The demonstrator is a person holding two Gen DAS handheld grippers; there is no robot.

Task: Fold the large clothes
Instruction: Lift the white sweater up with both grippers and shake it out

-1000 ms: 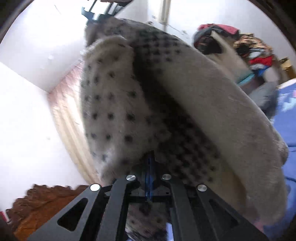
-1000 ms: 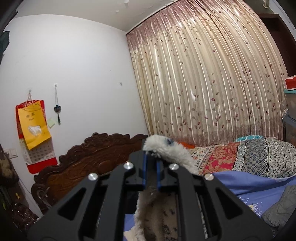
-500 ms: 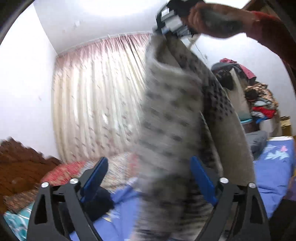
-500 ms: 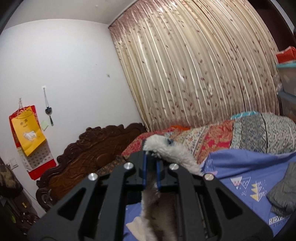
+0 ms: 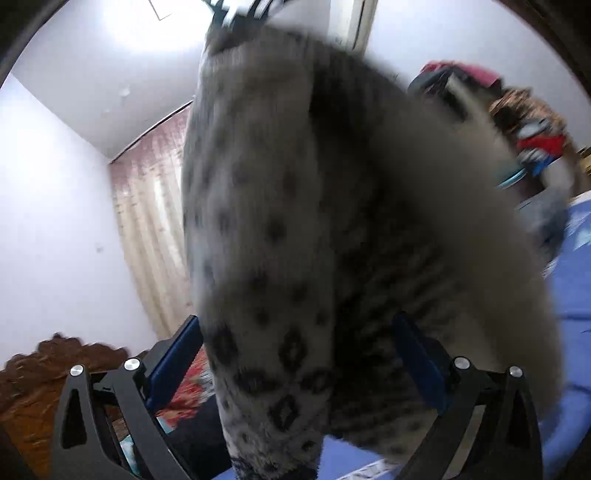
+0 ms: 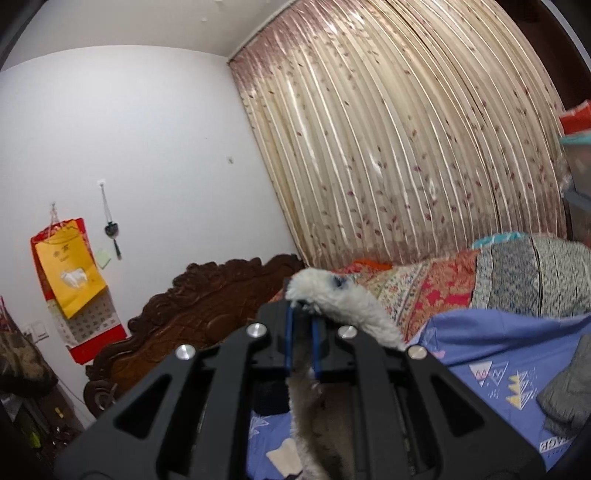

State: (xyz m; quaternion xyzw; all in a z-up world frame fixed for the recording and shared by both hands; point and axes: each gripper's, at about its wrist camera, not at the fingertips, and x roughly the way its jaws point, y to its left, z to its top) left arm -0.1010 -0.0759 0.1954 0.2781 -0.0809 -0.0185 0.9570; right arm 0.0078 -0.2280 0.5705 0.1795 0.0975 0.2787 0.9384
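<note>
A large fluffy grey-white garment with dark diamond spots (image 5: 295, 229) hangs in the air and fills most of the left wrist view. My left gripper (image 5: 306, 354) is open, its blue pads (image 5: 177, 354) wide apart on either side of the hanging cloth, not clamping it. The right gripper (image 5: 236, 11) shows at the top of that view, holding the garment's upper end. In the right wrist view my right gripper (image 6: 303, 332) is shut on a fluffy white edge of the garment (image 6: 332, 299), which drops down between the fingers.
A bed with a blue patterned sheet (image 6: 498, 354) lies below, with a carved dark wooden headboard (image 6: 192, 310) and colourful quilts (image 6: 461, 284). A beige curtain (image 6: 406, 166) covers the far wall. A pile of clothes (image 5: 524, 122) sits at right. A grey garment (image 6: 569, 395) lies on the sheet.
My left gripper let go of the garment's lower part and opened wide; it now sits close under the hanging cloth. The right gripper has kept its hold and swung slightly.
</note>
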